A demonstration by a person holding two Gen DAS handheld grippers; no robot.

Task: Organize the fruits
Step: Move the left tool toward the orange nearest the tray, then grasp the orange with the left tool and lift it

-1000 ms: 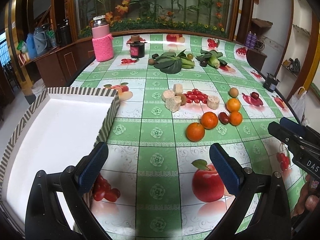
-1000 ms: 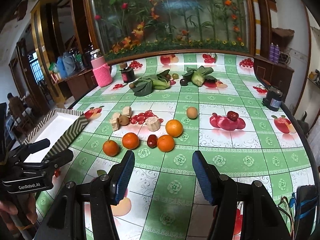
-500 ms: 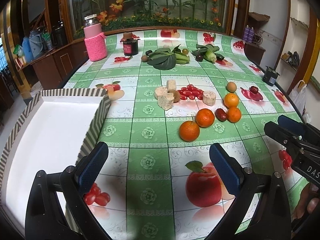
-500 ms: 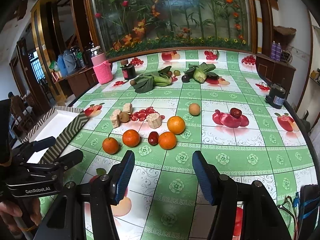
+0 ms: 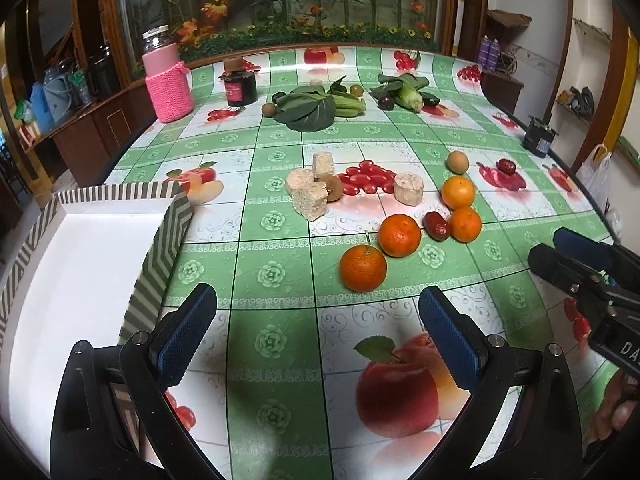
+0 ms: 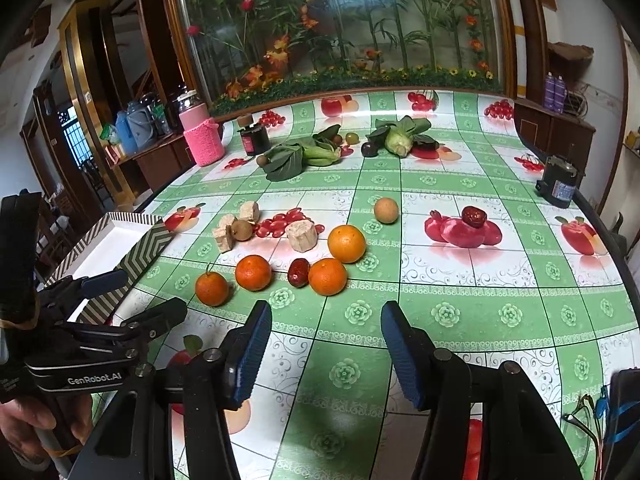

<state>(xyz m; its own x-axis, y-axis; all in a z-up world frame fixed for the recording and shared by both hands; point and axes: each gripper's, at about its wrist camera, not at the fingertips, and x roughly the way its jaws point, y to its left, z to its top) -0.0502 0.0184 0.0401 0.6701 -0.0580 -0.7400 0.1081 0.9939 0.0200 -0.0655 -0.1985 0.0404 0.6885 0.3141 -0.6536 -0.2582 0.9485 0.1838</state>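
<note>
Since a second ago my left gripper [image 5: 318, 332] has come forward and a little down toward the fruits, so the nearest orange [image 5: 363, 268] now sits larger in its view, at 12 o'clock just past the fingertips. Its jaws stand wide and hold nothing. My right gripper [image 6: 326, 354] has hardly moved; its jaws are closing a little but remain wide, with nothing between them.

The four oranges lie on the worktop [image 5: 280, 152] in a loose group, with a dark red date [image 6: 299, 272] touching one of them. The striped box [image 5: 160, 248] is at 9 o'clock of my left gripper and its white inside looks empty.

I judge that the task is at its beginning: the approach to the first fruit. The next move, I think, is to lower the left gripper around the nearest orange, close gently on its round sides so it does not roll, and carry it toward 9 o'clock into the box.
</note>
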